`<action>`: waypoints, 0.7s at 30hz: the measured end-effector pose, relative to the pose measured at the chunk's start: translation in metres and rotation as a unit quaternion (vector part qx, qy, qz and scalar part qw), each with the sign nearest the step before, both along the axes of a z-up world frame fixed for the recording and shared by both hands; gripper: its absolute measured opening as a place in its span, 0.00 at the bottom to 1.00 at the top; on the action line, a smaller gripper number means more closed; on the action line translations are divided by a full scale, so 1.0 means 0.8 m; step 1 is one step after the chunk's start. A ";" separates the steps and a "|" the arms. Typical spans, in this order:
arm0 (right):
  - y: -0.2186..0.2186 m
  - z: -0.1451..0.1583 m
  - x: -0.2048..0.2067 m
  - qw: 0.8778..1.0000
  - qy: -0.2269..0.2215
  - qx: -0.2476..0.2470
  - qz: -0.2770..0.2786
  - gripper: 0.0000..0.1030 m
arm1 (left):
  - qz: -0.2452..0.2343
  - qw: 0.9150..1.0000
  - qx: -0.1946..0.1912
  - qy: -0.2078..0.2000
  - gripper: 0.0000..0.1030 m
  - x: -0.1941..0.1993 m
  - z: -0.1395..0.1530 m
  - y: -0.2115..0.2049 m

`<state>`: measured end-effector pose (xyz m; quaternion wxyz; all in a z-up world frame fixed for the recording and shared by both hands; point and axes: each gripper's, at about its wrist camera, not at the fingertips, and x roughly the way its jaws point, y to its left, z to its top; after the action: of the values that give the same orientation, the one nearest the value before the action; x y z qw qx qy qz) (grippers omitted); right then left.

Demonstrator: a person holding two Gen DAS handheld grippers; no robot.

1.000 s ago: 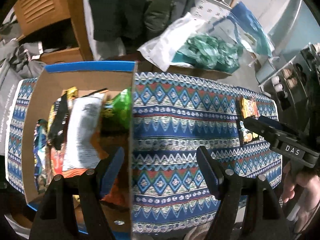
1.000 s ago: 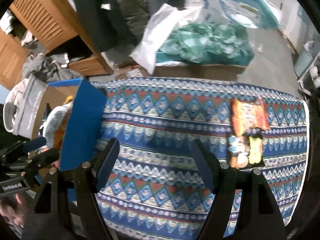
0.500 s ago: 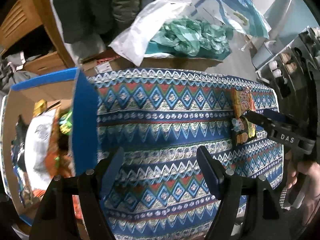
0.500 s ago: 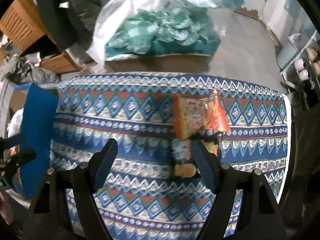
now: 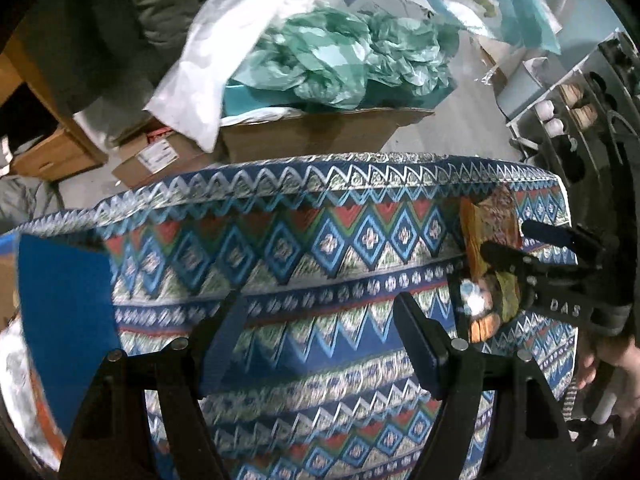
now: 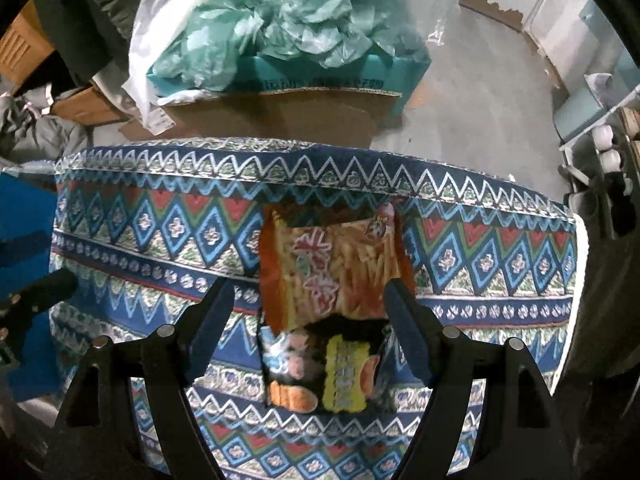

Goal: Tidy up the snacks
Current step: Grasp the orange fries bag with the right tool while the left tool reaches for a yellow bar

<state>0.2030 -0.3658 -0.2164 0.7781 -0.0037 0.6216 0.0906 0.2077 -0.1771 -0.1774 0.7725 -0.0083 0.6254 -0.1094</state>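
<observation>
Two snack bags lie on the patterned tablecloth (image 6: pixel 500 264): an orange bag (image 6: pixel 332 268) and, touching its near end, a dark bag (image 6: pixel 320 368). My right gripper (image 6: pixel 308 296) hovers open just above them, pointing steeply down, its fingers framing the orange bag without pressing it. In the left wrist view the same bags (image 5: pixel 480 248) lie at the right under the right gripper (image 5: pixel 504 238). My left gripper (image 5: pixel 320 300) is open and holds nothing, over bare cloth. The blue snack box (image 5: pixel 64 312) stands at the left edge.
Beyond the table's far edge a cardboard box of teal tissue paper (image 6: pixel 280 12) and a white plastic bag (image 5: pixel 208 60) sit on the floor. A shelf rack (image 5: pixel 560 112) stands at the right. A hand (image 5: pixel 608 360) holds the right gripper. The left gripper (image 6: pixel 60 256) shows at the left.
Both grippers moved right and lower. The left one left the box and now hangs over the cloth. The right one came over the snack bags, which now sit between its fingers.
</observation>
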 end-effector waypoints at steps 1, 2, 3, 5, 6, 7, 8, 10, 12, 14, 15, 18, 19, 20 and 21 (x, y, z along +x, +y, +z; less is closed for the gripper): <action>-0.002 -0.005 0.003 1.000 0.003 0.002 -0.001 0.74 | 0.000 1.000 -0.002 0.001 0.75 0.004 -0.004 -0.003; -0.005 -0.011 0.006 1.000 0.006 0.004 -0.005 0.74 | -0.001 1.000 -0.004 0.004 0.75 0.008 -0.009 -0.007; -0.008 -0.016 0.007 1.000 0.010 0.004 -0.008 0.74 | -0.001 1.000 -0.008 0.007 0.75 0.011 -0.014 -0.009; -0.010 -0.024 0.010 1.000 0.014 0.004 -0.008 0.75 | 0.002 1.000 -0.018 0.017 0.75 0.016 -0.023 -0.015; -0.011 -0.028 0.012 1.000 0.015 0.004 -0.006 0.76 | 0.003 1.000 -0.022 0.022 0.75 0.018 -0.027 -0.018; -0.012 -0.030 0.012 1.000 0.012 0.007 -0.005 0.76 | 0.004 0.999 -0.024 0.025 0.75 0.019 -0.030 -0.020; -0.012 -0.031 0.014 1.000 0.010 0.009 -0.006 0.77 | 0.006 0.999 -0.026 0.028 0.75 0.020 -0.034 -0.022; -0.011 -0.033 0.017 1.000 0.009 0.007 -0.004 0.78 | 0.007 0.999 -0.031 0.033 0.75 0.020 -0.039 -0.025; -0.009 -0.036 0.017 1.000 0.009 0.000 0.000 0.79 | 0.007 0.999 -0.032 0.038 0.75 0.020 -0.043 -0.028; -0.008 -0.038 0.017 1.000 0.006 -0.006 0.001 0.79 | 0.007 0.999 -0.033 0.039 0.75 0.020 -0.044 -0.030; -0.007 -0.038 0.018 1.000 0.005 -0.005 -0.002 0.79 | 0.007 0.999 -0.034 0.039 0.75 0.019 -0.045 -0.032; -0.006 -0.039 0.016 1.000 0.000 -0.003 -0.006 0.73 | 0.006 0.999 -0.035 0.039 0.75 0.018 -0.044 -0.035; -0.006 -0.038 0.015 1.000 -0.005 -0.013 -0.007 0.70 | 0.006 0.999 -0.035 0.039 0.75 0.018 -0.043 -0.036; -0.007 -0.036 0.014 1.000 -0.007 -0.019 -0.009 0.65 | 0.004 0.999 -0.035 0.039 0.75 0.017 -0.042 -0.037; -0.009 -0.033 0.011 1.000 -0.010 -0.016 -0.012 0.60 | 0.003 0.999 -0.035 0.038 0.75 0.016 -0.040 -0.038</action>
<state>0.2122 -0.3728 -0.2430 0.7852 -0.0098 0.6151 0.0711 0.2209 -0.2075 -0.2097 0.7476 -0.0411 0.6502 -0.1288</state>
